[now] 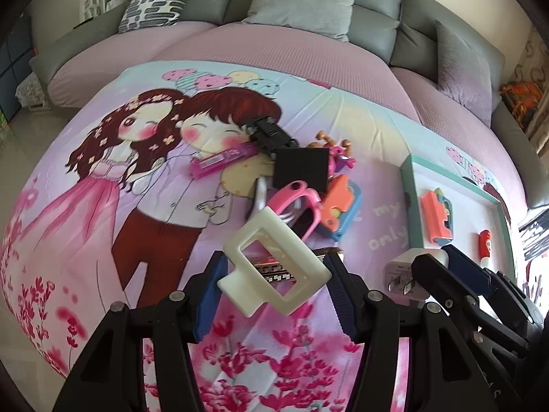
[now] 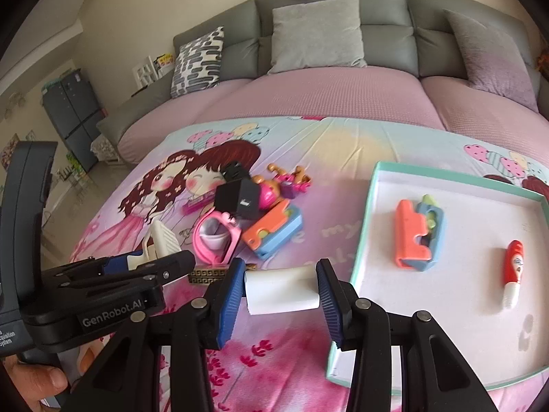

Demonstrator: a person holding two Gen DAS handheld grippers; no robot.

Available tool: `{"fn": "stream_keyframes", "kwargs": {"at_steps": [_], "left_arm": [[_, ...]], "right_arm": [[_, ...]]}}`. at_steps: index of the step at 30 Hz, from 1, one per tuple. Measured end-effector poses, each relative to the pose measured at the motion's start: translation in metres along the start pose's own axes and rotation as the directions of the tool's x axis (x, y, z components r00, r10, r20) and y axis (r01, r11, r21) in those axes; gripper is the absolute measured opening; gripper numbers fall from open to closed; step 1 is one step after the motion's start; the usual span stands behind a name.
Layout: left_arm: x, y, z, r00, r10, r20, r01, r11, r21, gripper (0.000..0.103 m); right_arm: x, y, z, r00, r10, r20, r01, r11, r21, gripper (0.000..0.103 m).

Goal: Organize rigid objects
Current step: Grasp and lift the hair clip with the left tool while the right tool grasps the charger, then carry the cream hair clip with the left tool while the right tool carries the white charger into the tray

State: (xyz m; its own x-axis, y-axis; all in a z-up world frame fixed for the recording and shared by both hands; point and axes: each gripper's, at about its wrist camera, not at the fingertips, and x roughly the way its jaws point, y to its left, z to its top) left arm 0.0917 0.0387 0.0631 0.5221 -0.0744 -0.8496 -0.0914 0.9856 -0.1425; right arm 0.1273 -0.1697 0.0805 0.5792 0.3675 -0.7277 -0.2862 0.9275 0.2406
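Observation:
My left gripper point(image 1: 274, 274) is shut on a cream plastic frame point(image 1: 274, 264), held above the printed cloth. My right gripper point(image 2: 282, 286) is shut on a white charger plug point(image 2: 283, 288), which also shows in the left wrist view point(image 1: 408, 271). A pile of rigid toys lies mid-table: a black cube point(image 2: 238, 197), a pink watch point(image 2: 216, 237), an orange-and-blue toy point(image 2: 274, 230), a black toy car point(image 1: 271, 132) and a pink harmonica-like bar point(image 1: 223, 161). A teal-rimmed white tray point(image 2: 374, 213) at right holds a second orange-and-blue toy point(image 2: 417, 237) and a red pen toy point(image 2: 513, 274).
A gold-patterned harmonica point(image 2: 209, 274) lies on the cloth under my left gripper. A grey sofa with cushions point(image 2: 315, 34) stands behind the table. The tray's near rim point(image 2: 338, 353) is close to my right finger.

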Motion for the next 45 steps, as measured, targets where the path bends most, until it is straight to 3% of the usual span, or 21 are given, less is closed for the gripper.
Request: {"fn": "stream_keyframes", "kwargs": {"at_steps": [11,18,23,30,45], "left_arm": [[-0.003,-0.075,0.011,0.999,-0.049,0.005,0.047,0.984,0.172,0.060],[-0.002,-0.127,0.019,0.994,-0.106,0.001,0.102,0.961,0.256,0.060],[0.005,-0.163,0.021,0.988,-0.150,-0.021,0.150,0.942,0.301,0.060],[0.030,-0.192,0.009,0.984,-0.158,-0.083,0.177,0.922,0.344,0.060],[0.063,-0.184,-0.004,0.977,-0.142,-0.159,0.186,0.932,0.312,0.060]], "right_arm": [[-0.026,-0.065,0.007,0.991,-0.113,0.073,0.101,0.984,0.147,0.046],[-0.041,-0.132,0.000,0.949,-0.311,0.052,0.283,0.914,0.292,0.046],[-0.053,-0.163,-0.007,0.921,-0.387,0.034,0.351,0.866,0.356,0.046],[-0.051,-0.163,-0.007,0.925,-0.379,0.043,0.342,0.875,0.342,0.046],[-0.032,-0.161,-0.011,0.934,-0.355,-0.031,0.346,0.881,0.322,0.046]]}}
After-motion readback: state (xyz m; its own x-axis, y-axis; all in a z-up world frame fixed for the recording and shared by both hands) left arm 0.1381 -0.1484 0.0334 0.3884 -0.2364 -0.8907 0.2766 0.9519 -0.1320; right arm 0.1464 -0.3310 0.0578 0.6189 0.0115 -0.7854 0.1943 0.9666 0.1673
